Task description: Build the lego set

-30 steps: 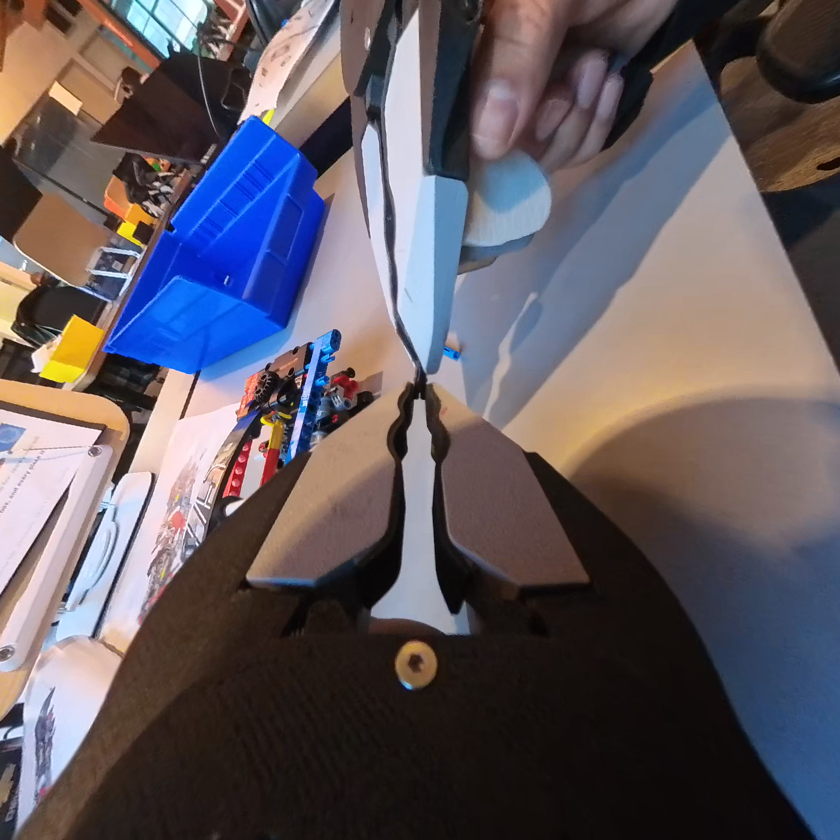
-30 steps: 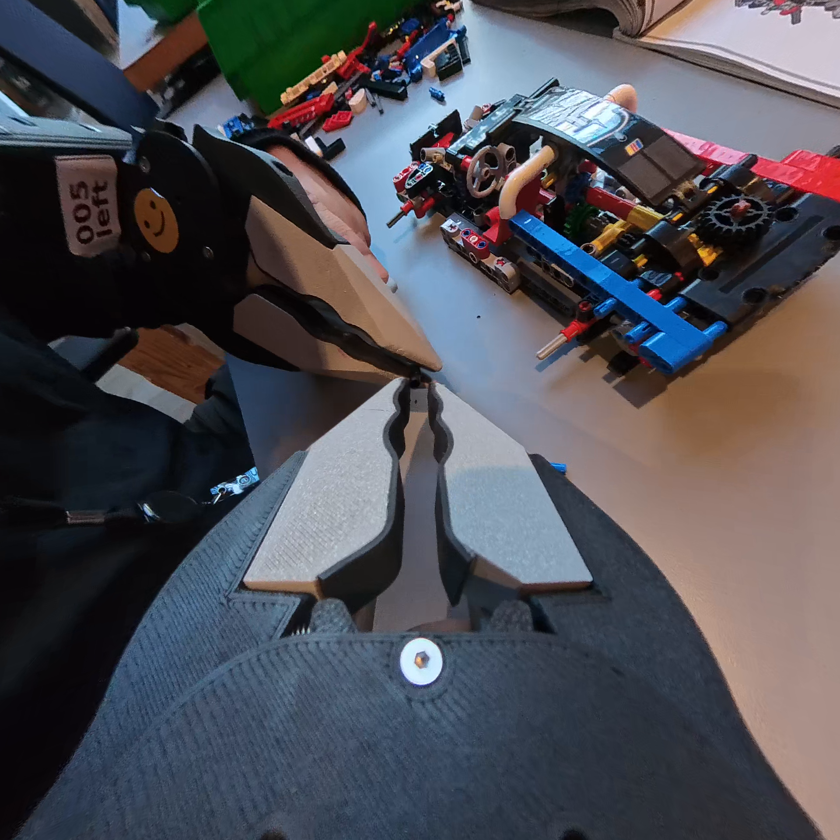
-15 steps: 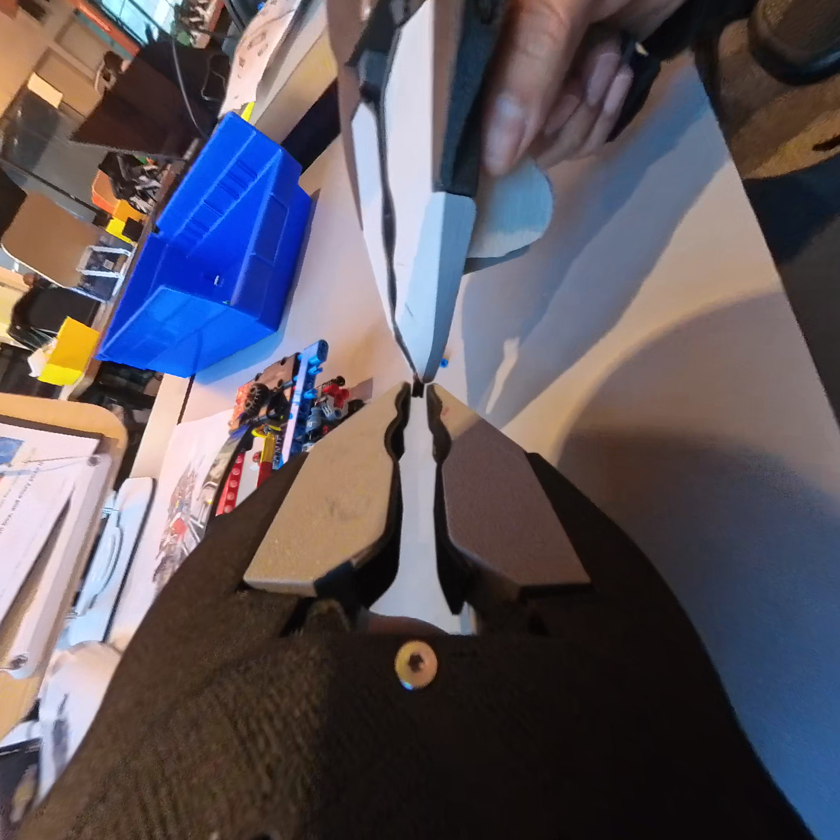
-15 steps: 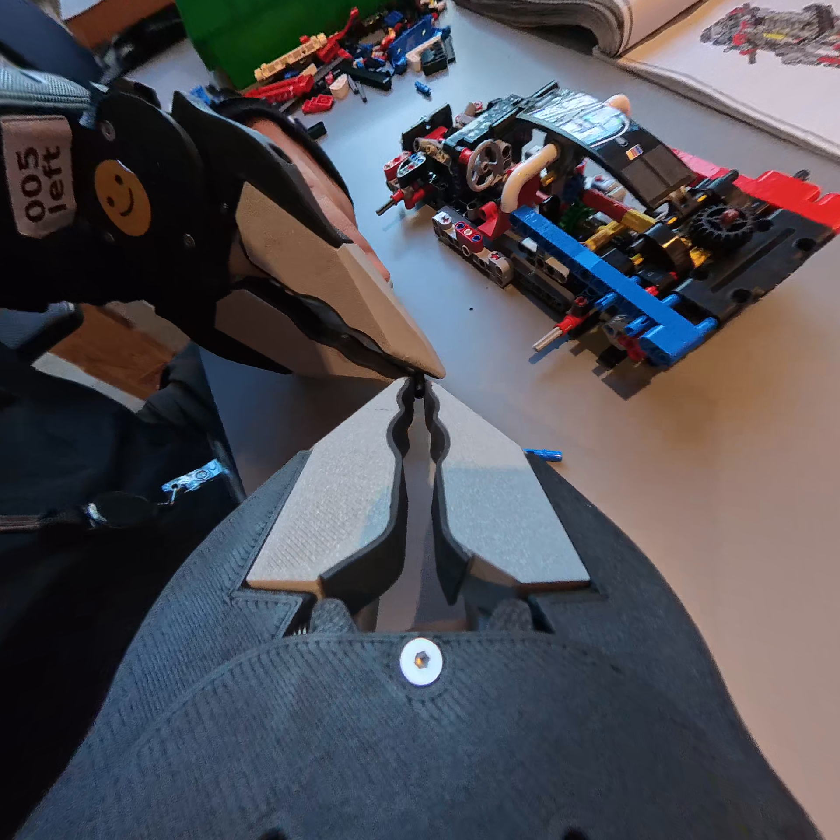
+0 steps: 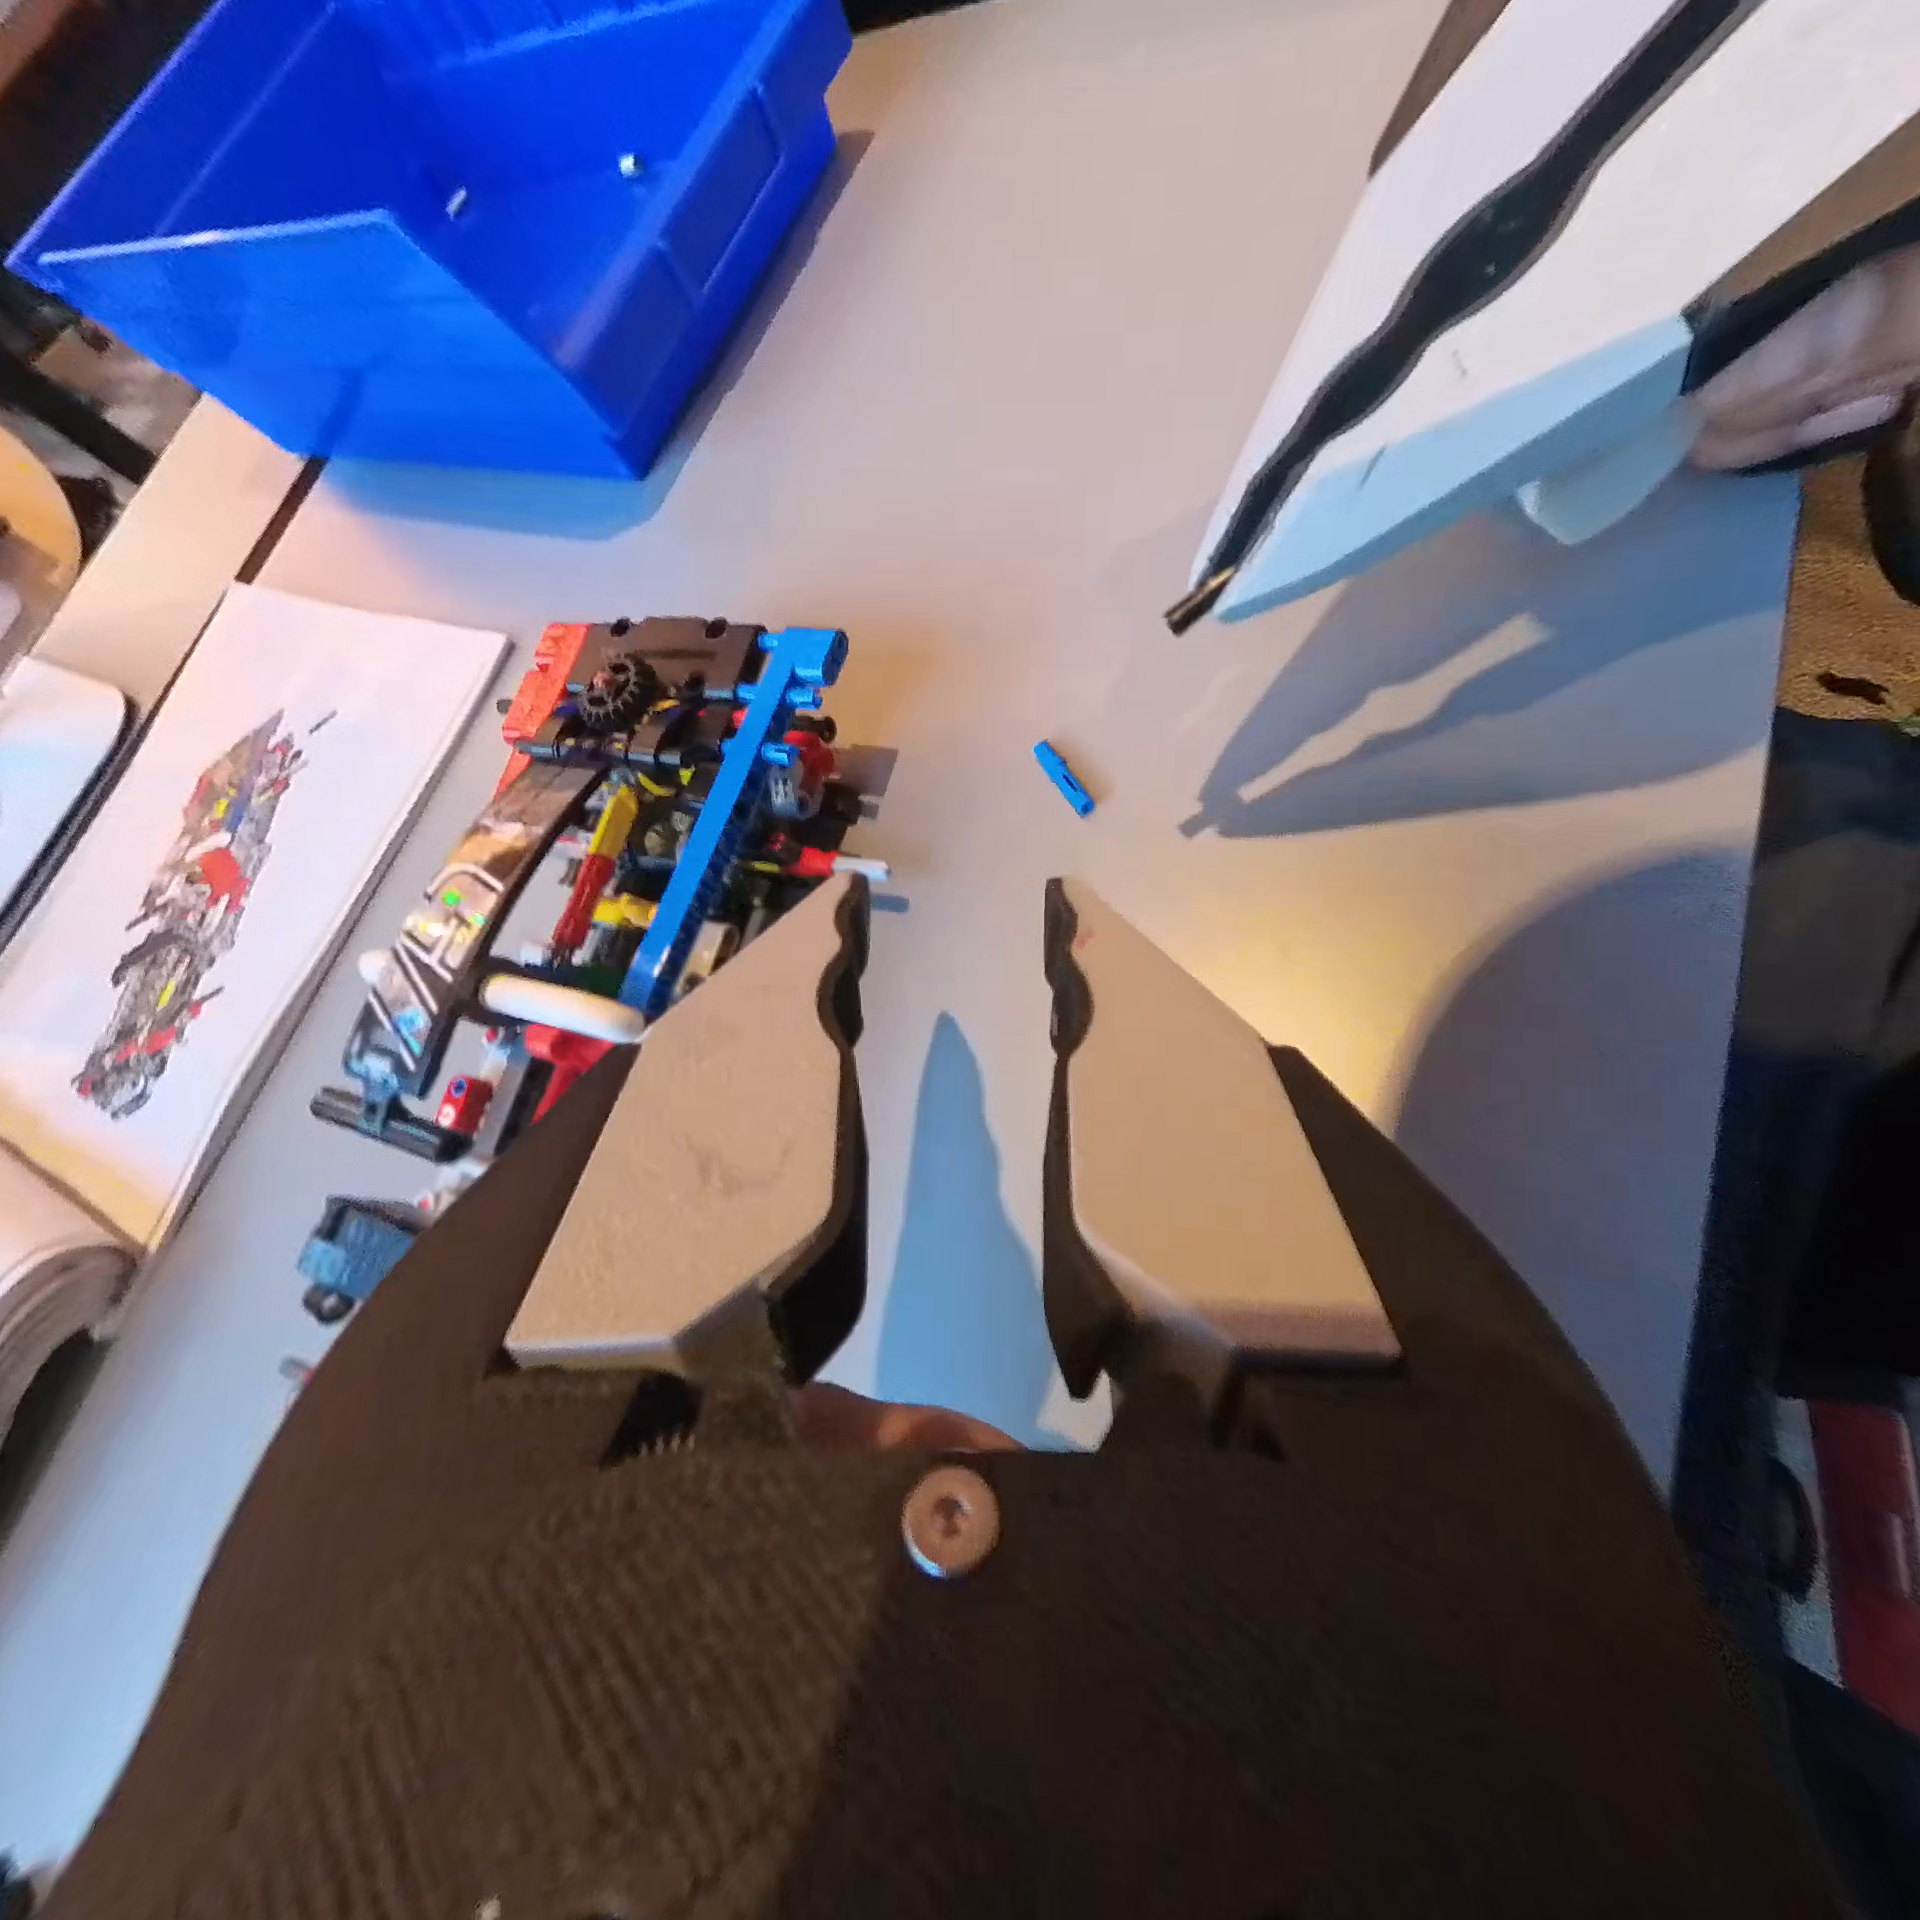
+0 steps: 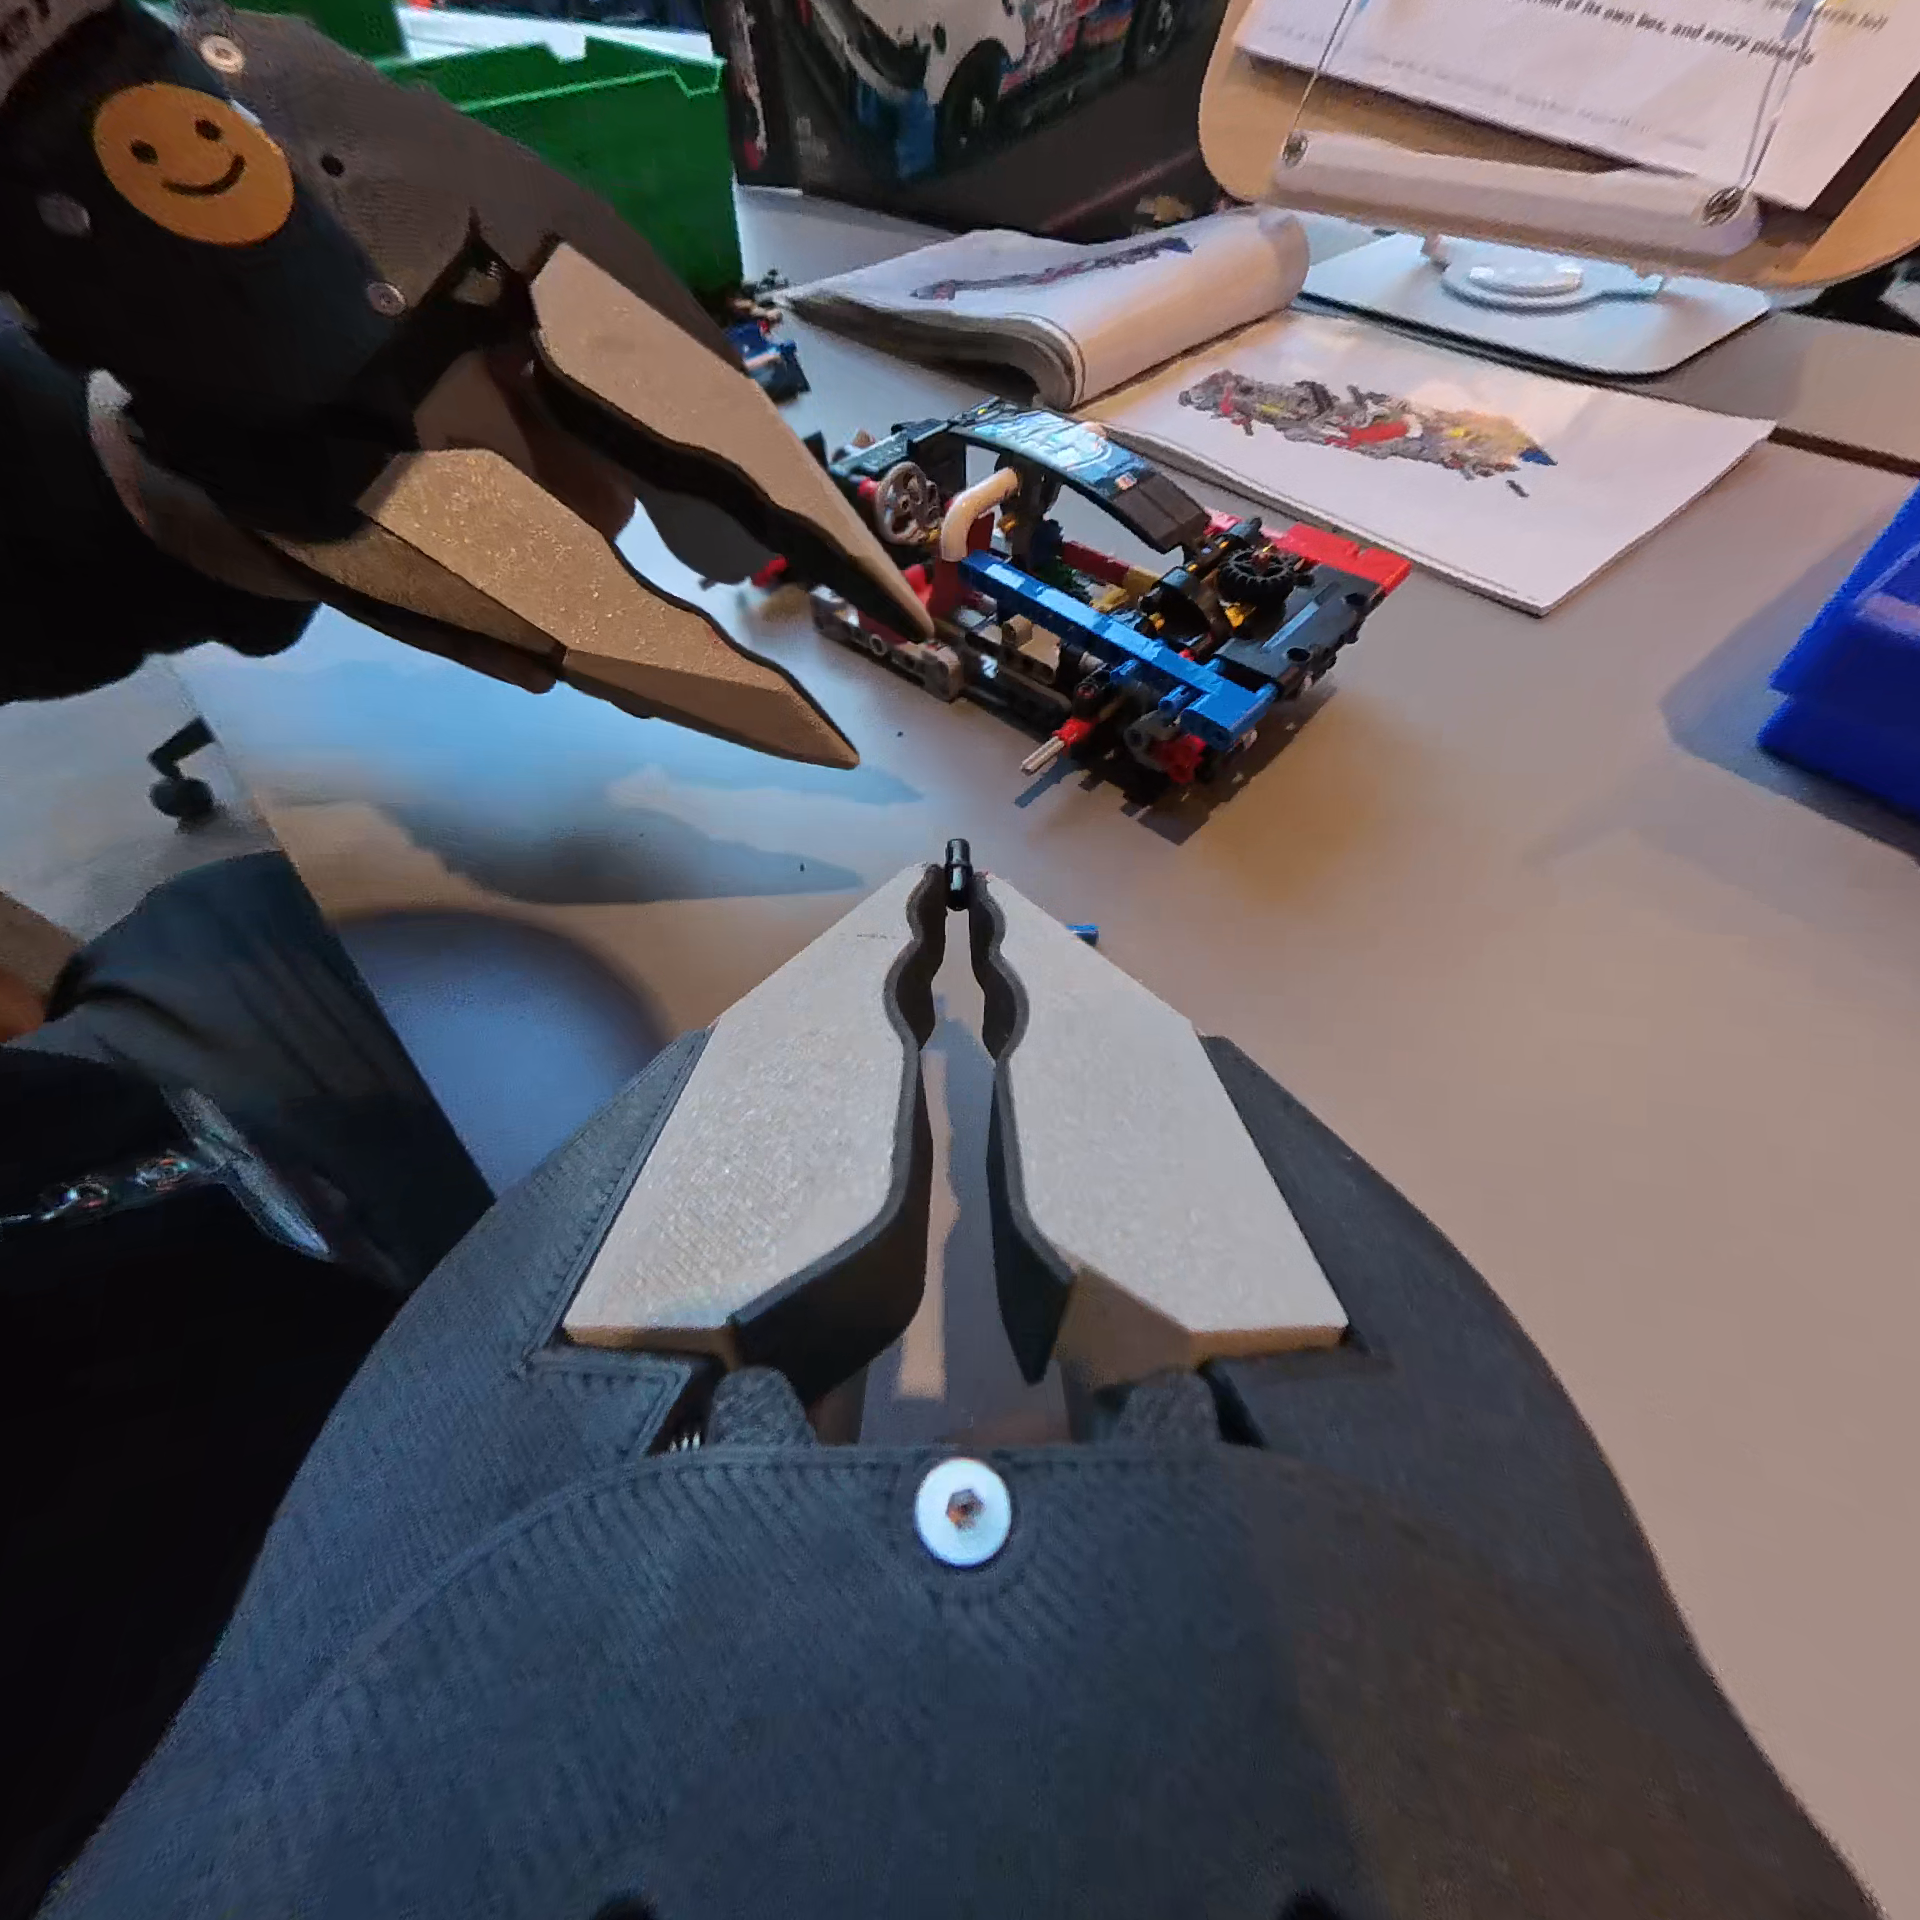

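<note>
The part-built lego car lies on the grey table, black and red with a long blue beam; it also shows in the right wrist view. My left gripper is open and empty, just right of the car; from the right wrist view it hangs above the table at the upper left. My right gripper is shut on a small black pin that sticks out of its tips; it shows at the upper right of the left wrist view. A loose blue pin lies on the table between the grippers.
A blue bin stands beyond the car. An open instruction booklet lies left of the car. A green bin and a paper stand are at the back. The table edge runs close on the right. Tip to tip, the grippers are about 7 cm apart.
The grippers were tip to tip, both shut at the black pin. My left gripper has opened and drawn away; my right gripper keeps the pin.
</note>
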`<state>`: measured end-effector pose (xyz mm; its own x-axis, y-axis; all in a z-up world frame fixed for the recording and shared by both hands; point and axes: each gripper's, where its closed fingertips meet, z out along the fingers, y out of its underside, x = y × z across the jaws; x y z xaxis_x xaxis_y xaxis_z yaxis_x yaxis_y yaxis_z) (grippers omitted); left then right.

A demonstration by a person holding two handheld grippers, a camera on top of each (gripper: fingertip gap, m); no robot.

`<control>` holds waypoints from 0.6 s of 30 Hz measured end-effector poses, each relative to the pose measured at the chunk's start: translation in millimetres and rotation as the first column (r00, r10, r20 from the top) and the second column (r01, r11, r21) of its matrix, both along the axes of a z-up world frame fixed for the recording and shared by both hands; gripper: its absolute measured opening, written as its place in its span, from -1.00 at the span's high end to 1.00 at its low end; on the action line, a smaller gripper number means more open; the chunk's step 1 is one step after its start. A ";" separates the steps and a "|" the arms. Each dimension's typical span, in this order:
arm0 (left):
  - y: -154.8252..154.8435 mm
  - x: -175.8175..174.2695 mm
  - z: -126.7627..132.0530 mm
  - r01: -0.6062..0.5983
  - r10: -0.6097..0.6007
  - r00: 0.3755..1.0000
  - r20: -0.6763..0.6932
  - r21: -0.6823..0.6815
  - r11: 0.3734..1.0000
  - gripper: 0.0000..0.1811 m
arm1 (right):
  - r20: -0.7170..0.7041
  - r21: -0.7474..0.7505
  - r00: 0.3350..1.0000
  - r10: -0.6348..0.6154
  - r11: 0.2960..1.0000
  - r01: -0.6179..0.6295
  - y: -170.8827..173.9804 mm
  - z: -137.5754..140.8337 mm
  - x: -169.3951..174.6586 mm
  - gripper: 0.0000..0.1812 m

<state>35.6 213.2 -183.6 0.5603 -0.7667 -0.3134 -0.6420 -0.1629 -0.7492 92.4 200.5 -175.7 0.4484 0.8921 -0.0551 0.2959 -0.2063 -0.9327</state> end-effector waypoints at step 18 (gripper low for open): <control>-4.6 -16.8 -29.3 -0.166 0.181 0.975 0.128 -0.118 0.979 0.74 | -0.074 0.056 0.995 -0.064 0.996 0.068 26.8 11.4 10.9 0.99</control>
